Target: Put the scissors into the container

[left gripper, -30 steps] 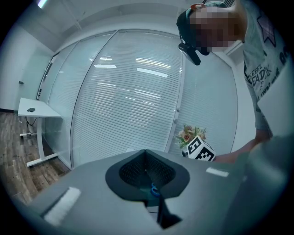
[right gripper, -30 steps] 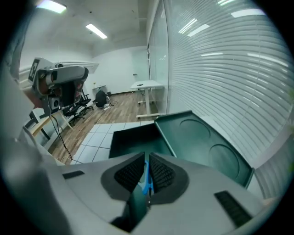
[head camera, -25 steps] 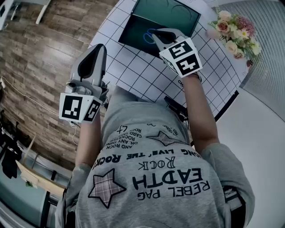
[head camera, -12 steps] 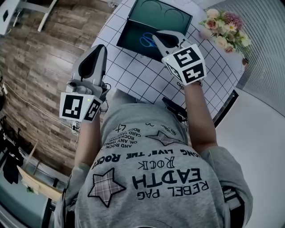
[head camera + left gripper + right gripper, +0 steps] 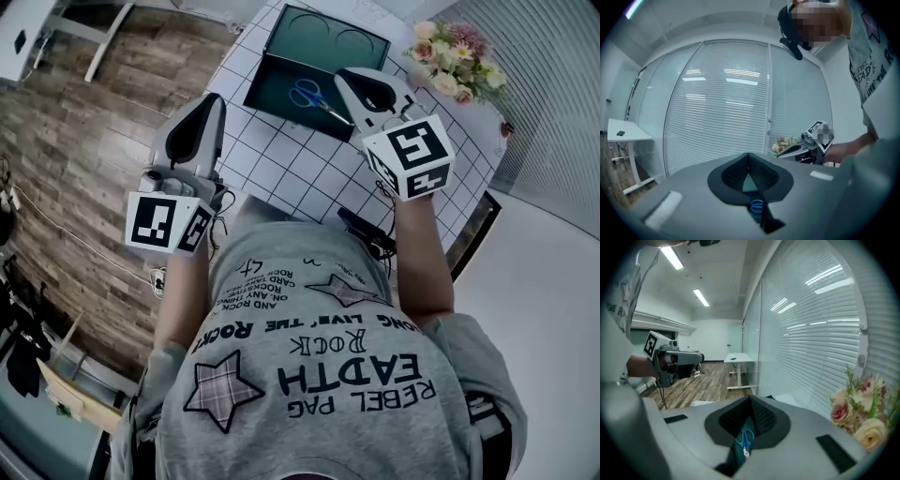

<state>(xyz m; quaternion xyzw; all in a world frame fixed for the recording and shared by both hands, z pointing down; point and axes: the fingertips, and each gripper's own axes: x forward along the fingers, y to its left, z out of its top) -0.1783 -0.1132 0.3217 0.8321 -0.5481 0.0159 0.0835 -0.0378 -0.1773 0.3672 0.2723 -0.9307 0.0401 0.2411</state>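
The blue-handled scissors (image 5: 307,94) lie flat inside the dark green container (image 5: 328,42) on the gridded worktop (image 5: 281,164), and neither tool touches them. The right tongs (image 5: 352,82) are clenched on nothing. They hang above the container's near right edge, with the scissors lower down and just left of their tip. The left tongs (image 5: 208,105) are also closed and empty, held by the worktop's left edge, well apart from the scissors. Flowers (image 5: 450,61) stand to the right of the container.
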